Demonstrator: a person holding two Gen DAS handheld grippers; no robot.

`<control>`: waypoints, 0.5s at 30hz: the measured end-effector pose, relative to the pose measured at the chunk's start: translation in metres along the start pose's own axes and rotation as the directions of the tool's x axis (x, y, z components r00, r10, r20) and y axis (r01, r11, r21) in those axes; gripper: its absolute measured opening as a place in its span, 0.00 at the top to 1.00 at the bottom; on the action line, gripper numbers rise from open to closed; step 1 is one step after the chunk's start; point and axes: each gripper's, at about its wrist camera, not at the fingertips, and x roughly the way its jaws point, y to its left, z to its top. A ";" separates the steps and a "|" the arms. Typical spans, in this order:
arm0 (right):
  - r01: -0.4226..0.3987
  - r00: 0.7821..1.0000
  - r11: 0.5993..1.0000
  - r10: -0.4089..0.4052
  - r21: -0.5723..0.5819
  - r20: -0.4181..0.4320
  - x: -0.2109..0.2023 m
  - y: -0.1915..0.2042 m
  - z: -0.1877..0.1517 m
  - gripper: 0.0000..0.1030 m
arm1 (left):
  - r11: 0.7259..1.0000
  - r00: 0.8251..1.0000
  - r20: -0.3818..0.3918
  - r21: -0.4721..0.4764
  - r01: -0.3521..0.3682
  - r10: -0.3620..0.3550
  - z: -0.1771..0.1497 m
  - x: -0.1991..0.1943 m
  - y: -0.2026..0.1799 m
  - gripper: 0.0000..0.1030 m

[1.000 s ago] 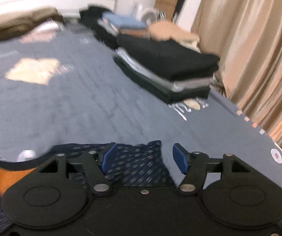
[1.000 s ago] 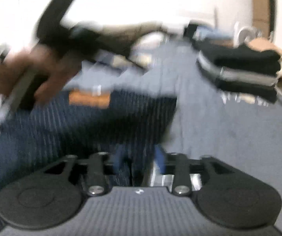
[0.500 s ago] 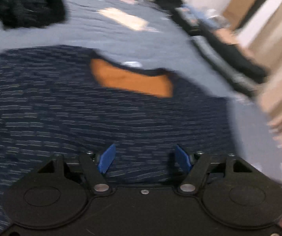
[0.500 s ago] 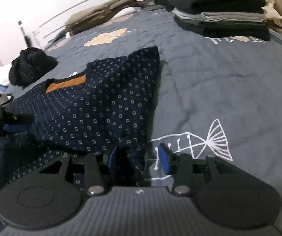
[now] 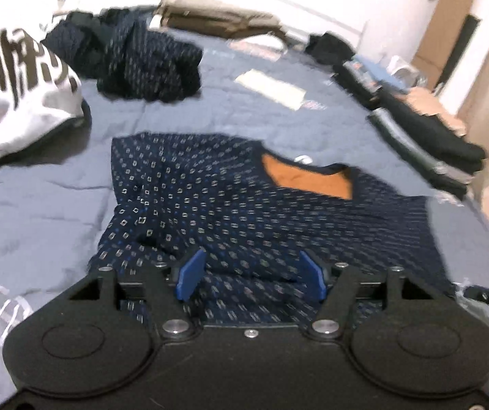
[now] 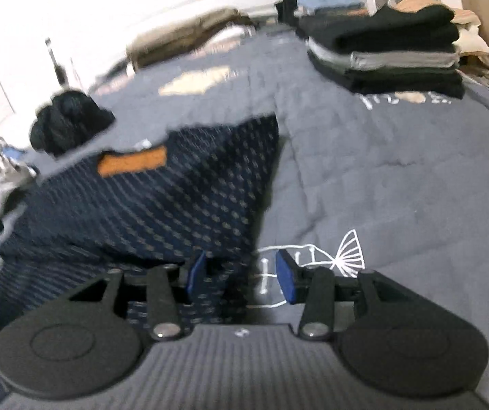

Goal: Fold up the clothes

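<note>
Inspecting navy patterned shirt (image 5: 265, 212): lies flat on the blue quilt (image 6: 398, 177), orange collar lining away from both tools. Left gripper (image 5: 249, 275) jaws apart above its hem, just reopened, nothing clamped. Right gripper (image 6: 241, 275) jaws apart astride the hem corner, cloth btwn them but not pinched. Risk: uneven pickup, one-sided grab skews fold; bunched cloth nr left side may double up.

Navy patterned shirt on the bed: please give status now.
Left gripper open above navy patterned shirt. Right gripper open at its edge. Shirt flat, not folded. Nothing in the way.
</note>
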 end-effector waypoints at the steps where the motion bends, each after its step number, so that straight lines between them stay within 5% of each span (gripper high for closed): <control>1: -0.008 1.000 1.000 0.008 0.003 0.010 -0.010 0.004 -0.001 0.56 | 1.000 1.000 0.012 0.005 0.009 -0.009 -0.004 -0.015 -0.003 0.39; 7: -0.014 0.999 1.000 0.014 -0.004 0.032 -0.069 0.021 -0.026 0.55 | 0.999 0.998 0.054 0.041 0.005 -0.007 -0.034 -0.089 -0.019 0.34; 15: -0.006 1.000 1.000 0.006 0.011 -0.021 -0.132 0.018 -0.084 0.53 | 0.998 1.000 -0.018 0.058 0.022 -0.021 -0.090 -0.149 -0.005 0.33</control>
